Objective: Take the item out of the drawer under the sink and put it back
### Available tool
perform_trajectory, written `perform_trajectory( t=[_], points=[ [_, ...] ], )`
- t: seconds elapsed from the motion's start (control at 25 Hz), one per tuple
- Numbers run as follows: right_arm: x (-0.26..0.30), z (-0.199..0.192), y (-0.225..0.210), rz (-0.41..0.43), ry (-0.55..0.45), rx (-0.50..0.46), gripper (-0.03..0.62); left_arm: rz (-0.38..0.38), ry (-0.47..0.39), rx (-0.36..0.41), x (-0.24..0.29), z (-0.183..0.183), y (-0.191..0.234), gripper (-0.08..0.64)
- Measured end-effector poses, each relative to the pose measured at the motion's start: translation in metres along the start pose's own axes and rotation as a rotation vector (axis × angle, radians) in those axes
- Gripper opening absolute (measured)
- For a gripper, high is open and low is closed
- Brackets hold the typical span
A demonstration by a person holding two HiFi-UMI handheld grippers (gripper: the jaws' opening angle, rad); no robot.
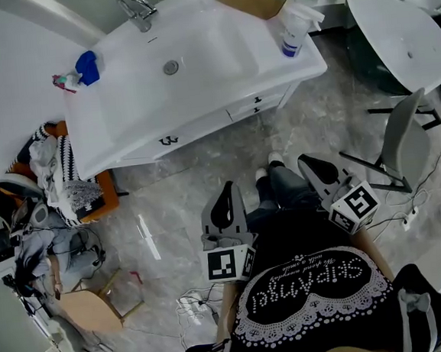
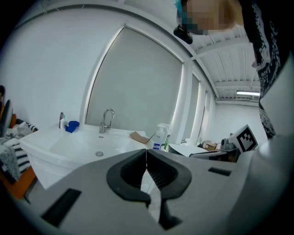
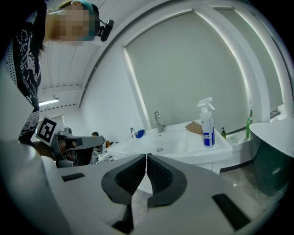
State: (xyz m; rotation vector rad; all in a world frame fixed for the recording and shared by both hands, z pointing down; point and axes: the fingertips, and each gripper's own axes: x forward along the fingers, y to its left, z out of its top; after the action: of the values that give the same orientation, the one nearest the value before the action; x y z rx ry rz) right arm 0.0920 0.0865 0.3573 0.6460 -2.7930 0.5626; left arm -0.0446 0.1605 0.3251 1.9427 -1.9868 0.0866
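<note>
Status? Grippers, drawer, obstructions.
Left gripper shut, empty; right gripper shut, empty. Drawers under sink closed, item not in view. Both grippers short of them, nothing on the floor between.

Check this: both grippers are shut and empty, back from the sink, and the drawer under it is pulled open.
The drawer is not open: the head view shows both drawer fronts under the sink closed and flush. The rest stands: the left gripper and the right gripper are shut, empty and back from the sink.
</note>
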Motion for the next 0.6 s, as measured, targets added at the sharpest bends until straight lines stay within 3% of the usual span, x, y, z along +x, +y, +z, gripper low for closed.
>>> perform_trajectory(
  t=[0.28,0.6],
  points=[
    [0.0,0.004,-0.016,0.006,-0.004,0.002,0.02,-0.002,-0.014,-0.005,0.016,0.008,-0.008,0.006],
    [-0.008,0.031,-0.056,-0.046,-0.051,0.007,0.02,-0.04,-0.051,0.0,0.052,0.028,-0.031,0.006]
  ],
)
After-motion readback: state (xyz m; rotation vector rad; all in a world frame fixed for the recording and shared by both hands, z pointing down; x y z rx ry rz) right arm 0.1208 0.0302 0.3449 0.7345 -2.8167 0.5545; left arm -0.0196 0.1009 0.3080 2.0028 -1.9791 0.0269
